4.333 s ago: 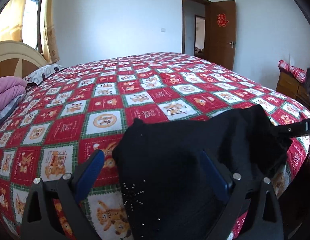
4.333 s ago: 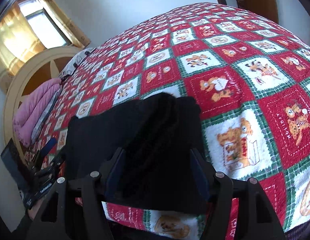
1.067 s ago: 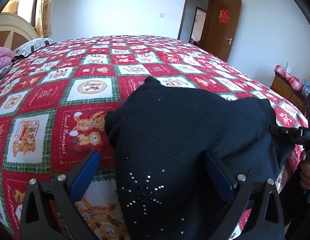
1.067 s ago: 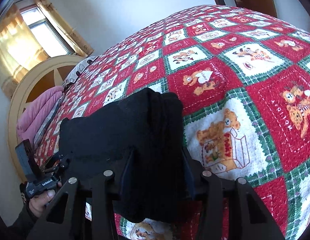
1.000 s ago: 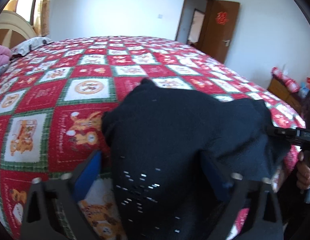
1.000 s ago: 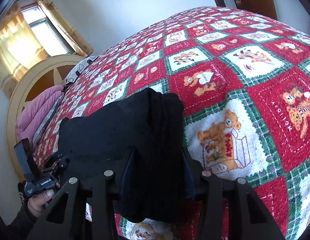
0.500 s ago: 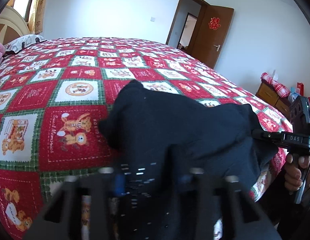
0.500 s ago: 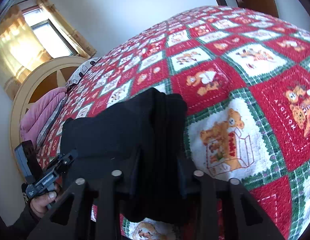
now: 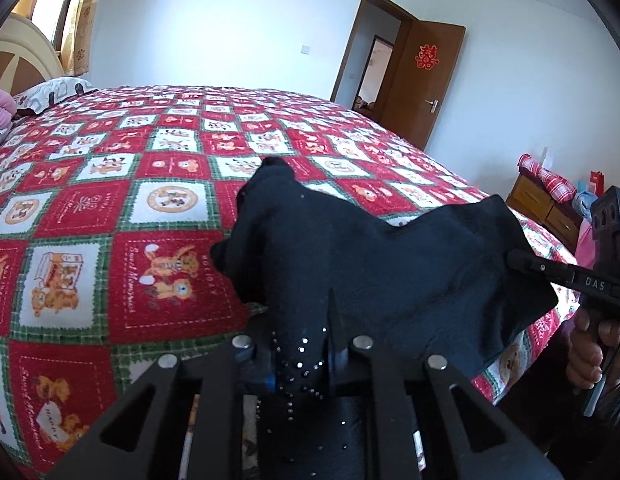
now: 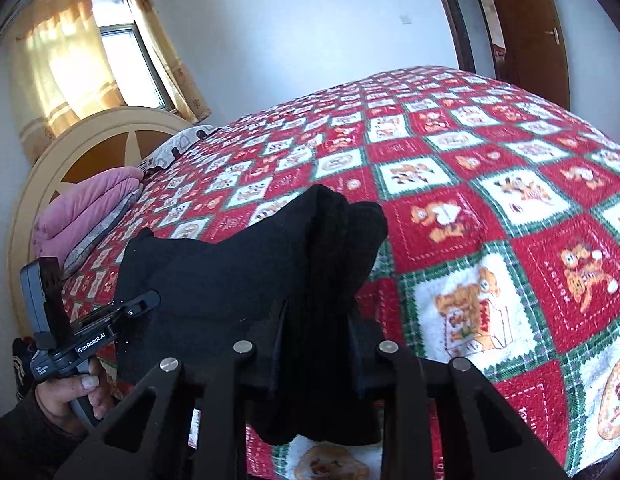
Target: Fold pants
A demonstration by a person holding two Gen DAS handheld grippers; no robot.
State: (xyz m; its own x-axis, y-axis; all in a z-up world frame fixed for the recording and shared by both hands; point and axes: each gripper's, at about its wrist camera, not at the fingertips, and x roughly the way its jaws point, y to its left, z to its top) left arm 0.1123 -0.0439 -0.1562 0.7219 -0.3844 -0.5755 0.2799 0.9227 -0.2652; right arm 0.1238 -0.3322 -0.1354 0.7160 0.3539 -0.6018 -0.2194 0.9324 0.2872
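Black pants (image 9: 374, 256) lie bunched near the edge of the bed (image 9: 109, 184), on a red-and-white quilt with bear pictures. My left claw (image 9: 299, 354) has its jaws drawn close together on a studded fold of the cloth, which runs up from between them and spreads away to the right. My right claw (image 10: 316, 344) pinches a thick ribbed fold at the other end; the cloth stands up from its jaws in a ridge and hangs down below them over the bed's edge. Between the two claws the pants are raised in a loose hump, with the far end resting on the quilt. Each view shows the other claw at the side, gripping the same garment.
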